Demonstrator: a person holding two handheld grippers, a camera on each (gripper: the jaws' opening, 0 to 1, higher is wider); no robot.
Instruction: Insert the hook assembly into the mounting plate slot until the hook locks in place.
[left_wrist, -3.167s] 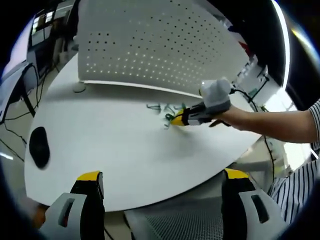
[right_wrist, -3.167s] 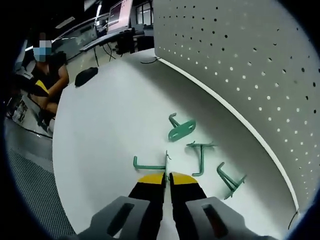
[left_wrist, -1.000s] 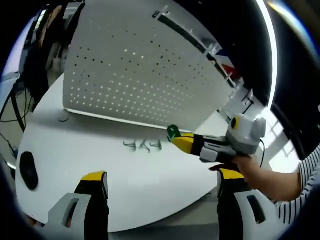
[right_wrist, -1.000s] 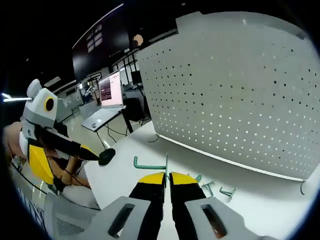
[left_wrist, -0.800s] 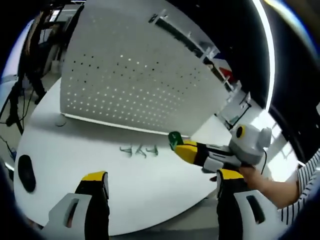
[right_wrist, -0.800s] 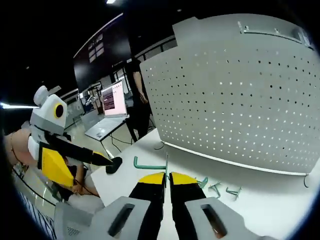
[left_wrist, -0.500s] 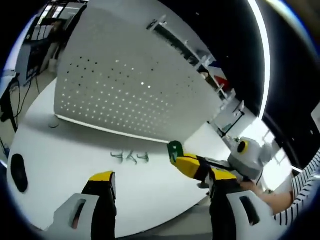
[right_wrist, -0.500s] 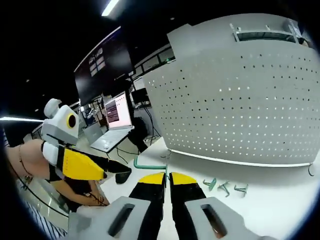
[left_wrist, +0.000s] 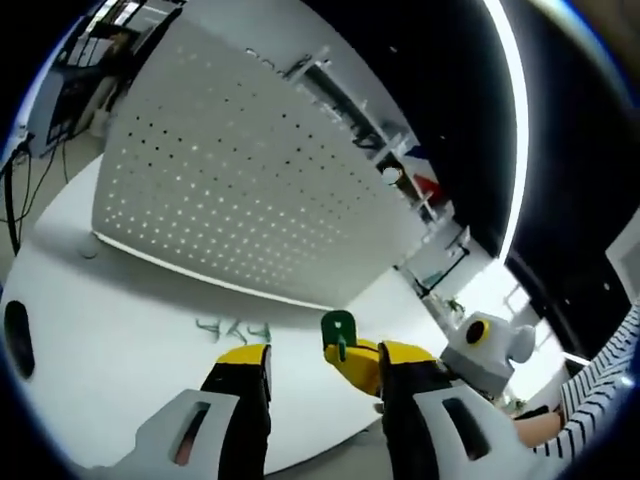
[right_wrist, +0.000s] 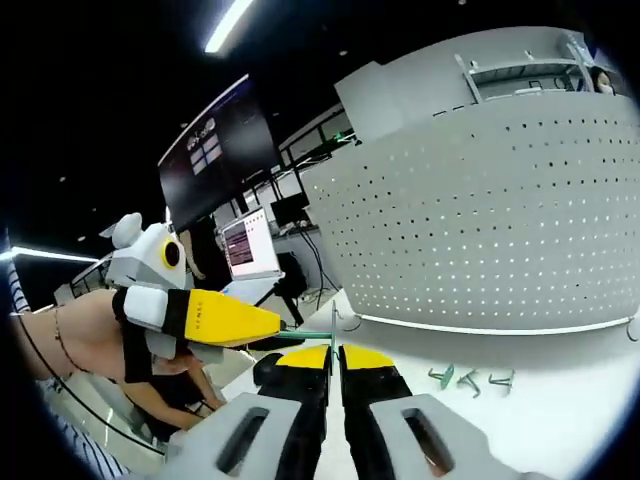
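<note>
The right gripper (right_wrist: 333, 352) has its yellow-tipped fingers (right_wrist: 305, 357) clamped on a green bent-wire metal hook (right_wrist: 312, 335), held up in the air well short of the white perforated metal pegboard panel (right_wrist: 500, 220) that stands at the back of the white round desk (right_wrist: 560, 410). In the left gripper view the same hook shows as a green plate on a stem (left_wrist: 338, 332), pinched in the right gripper's yellow tip (left_wrist: 358, 362) just between that view's own fingers (left_wrist: 250, 362). The left gripper (left_wrist: 318, 360) has its fingers apart, with nothing visibly between them, and its yellow finger (right_wrist: 225, 317) reaches in close beside the hook.

The main risk is a collision or a bad hand-off — the two grippers are nearly touching, and a nudge from the left could twist the thin wire in the narrow clamp or knock it loose. A rotated hook would probably meet the panel's small holes at the wrong angle and jam, or seat without locking. Three more green wire hooks (right_wrist: 468, 378) lie on the desk near the panel's foot; a dropped hook could land among them and be confused with them.
</note>
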